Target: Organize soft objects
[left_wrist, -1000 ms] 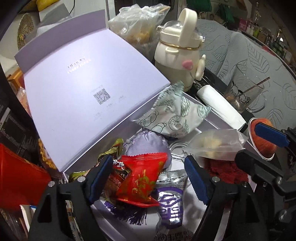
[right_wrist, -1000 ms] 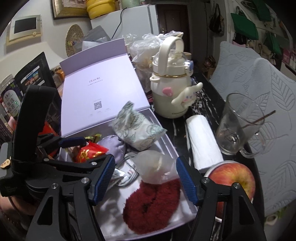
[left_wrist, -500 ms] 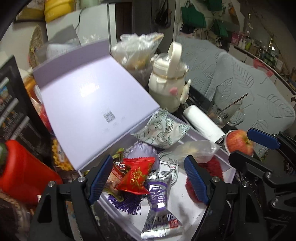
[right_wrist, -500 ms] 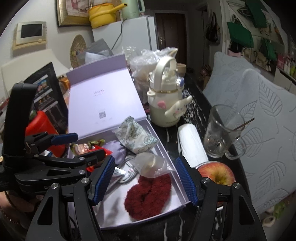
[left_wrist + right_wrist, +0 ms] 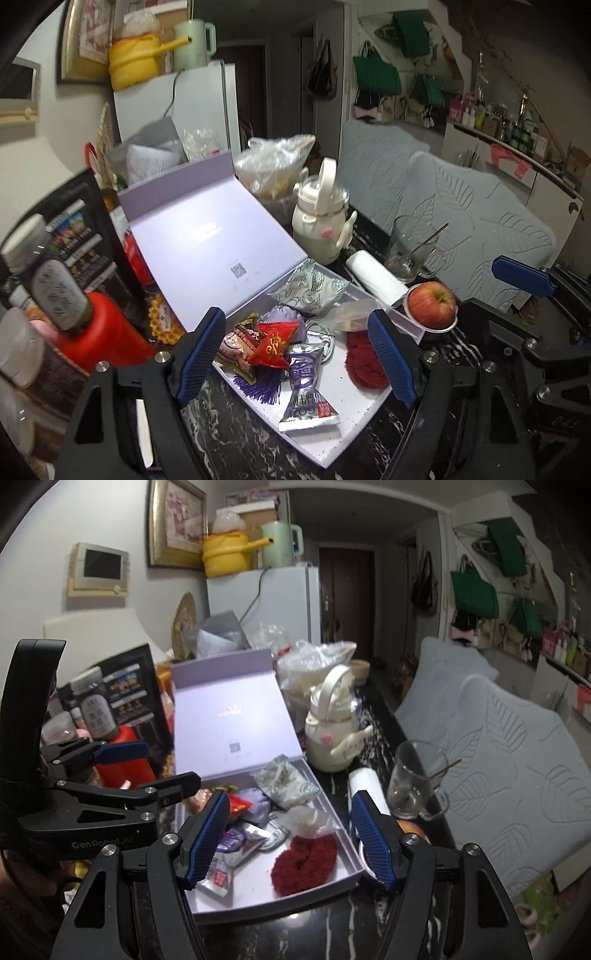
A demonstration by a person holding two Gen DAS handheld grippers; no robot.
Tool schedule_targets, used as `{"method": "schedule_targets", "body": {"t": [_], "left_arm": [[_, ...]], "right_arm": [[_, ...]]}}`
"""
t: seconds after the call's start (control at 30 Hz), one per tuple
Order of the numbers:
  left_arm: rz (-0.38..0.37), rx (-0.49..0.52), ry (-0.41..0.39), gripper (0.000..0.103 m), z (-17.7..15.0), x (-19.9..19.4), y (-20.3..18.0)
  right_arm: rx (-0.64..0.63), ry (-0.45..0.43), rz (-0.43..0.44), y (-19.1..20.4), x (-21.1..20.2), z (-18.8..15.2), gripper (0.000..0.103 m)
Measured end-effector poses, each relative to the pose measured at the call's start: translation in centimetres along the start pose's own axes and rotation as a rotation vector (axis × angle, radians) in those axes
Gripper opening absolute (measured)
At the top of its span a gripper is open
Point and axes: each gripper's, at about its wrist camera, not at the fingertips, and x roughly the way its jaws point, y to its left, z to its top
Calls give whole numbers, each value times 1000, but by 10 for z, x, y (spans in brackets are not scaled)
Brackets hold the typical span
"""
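Note:
An open lilac box (image 5: 347,421) (image 5: 258,897) lies on the dark marble table, lid (image 5: 210,236) propped up behind. Inside lie a red fuzzy scrunchie (image 5: 364,363) (image 5: 304,864), a red snack packet (image 5: 275,343), a silver-purple packet (image 5: 304,387), a leaf-print pouch (image 5: 312,288) (image 5: 286,782), a lilac pouch (image 5: 282,317) and a clear bag (image 5: 349,314). My left gripper (image 5: 295,363) is open and empty, above the box's front. My right gripper (image 5: 288,836) is open and empty, above the scrunchie side.
A cream kettle-shaped bottle (image 5: 321,218), a white roll (image 5: 375,273), a glass mug (image 5: 410,247) and an apple (image 5: 432,304) on a dish stand right of the box. A red bottle (image 5: 96,332) and black packages stand left. Grey cushions (image 5: 498,746) lie right.
Both grippers have pulled back and up from the box, so it looks smaller and more of the room shows. Both stay open; nothing in the box has moved.

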Motion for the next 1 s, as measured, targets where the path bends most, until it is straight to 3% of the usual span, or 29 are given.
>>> {"method": "schedule_targets", "body": {"t": [0.13,0.27,0.57,1.0], "left_arm": [[11,13,-49,79,-4,-33,-8],[11,24,-88,79,-11,-60,-16],[15,-1,-137,80,-33,-104,-25],[21,3,-133,80,-80,-126,-30]], "right_arm": [[-10,-37,-8,4,-26,-1,70],[-18,-84,-32,7,-56,-6,82],[-32,-165,-79,14,-113,-21,96],[-4,-151,-92,25,-146,-67,96]]}}
